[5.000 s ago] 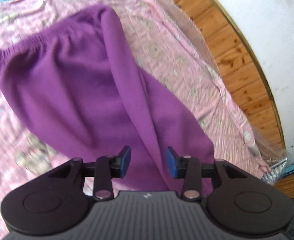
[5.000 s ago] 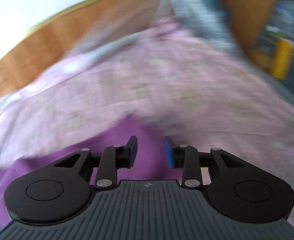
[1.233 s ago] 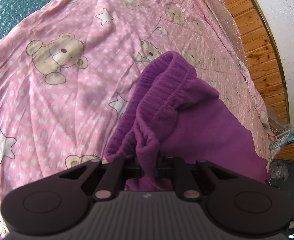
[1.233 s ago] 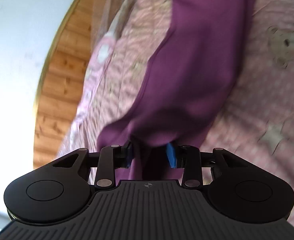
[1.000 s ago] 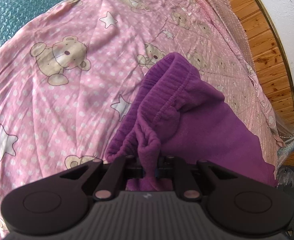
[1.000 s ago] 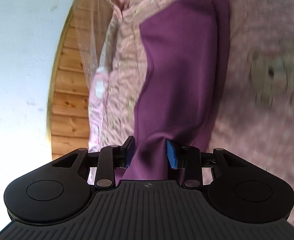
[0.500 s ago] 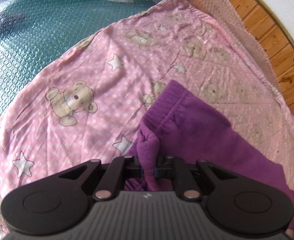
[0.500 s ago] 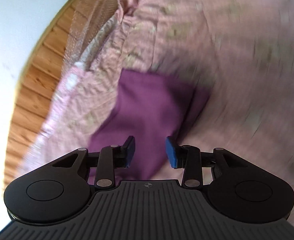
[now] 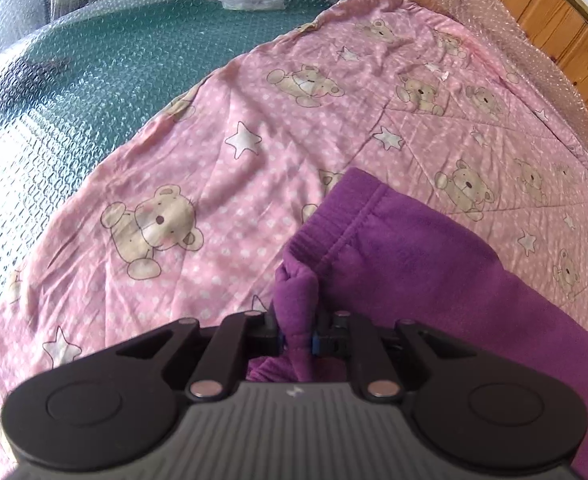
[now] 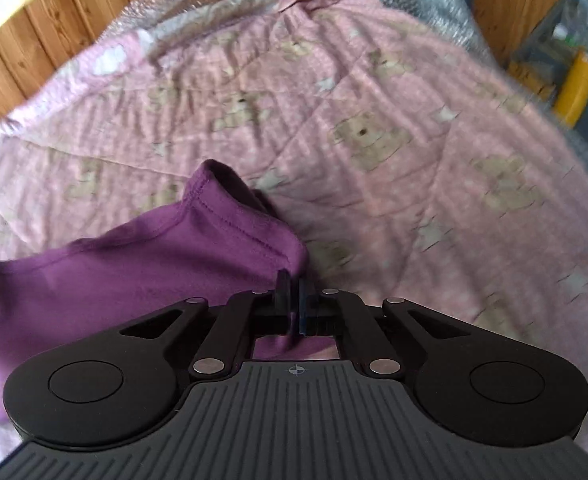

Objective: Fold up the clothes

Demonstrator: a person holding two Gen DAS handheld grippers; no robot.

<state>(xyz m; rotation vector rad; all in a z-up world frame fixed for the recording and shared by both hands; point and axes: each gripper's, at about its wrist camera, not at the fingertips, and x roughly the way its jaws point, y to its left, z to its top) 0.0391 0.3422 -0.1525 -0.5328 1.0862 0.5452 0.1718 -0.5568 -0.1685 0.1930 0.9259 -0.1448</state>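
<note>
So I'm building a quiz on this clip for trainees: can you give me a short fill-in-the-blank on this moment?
1. The garment pinched in the left tongs is ____ in colour.
2. The pink sheet is printed with stars and ____.
3. The right tongs are ____ on the garment's hem.
4. Past the sheet's edge lies green ____ wrap.

Missing words: purple; teddy bears; shut; bubble

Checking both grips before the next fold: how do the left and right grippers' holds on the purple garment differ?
The left gripper pinches a thick bunch at the ribbed elastic band; the right gripper pinches a thin stitched hem corner. Left jaws stand slightly apart around fabric; right jaws nearly meet. Both are shut on the purple garment.
</note>
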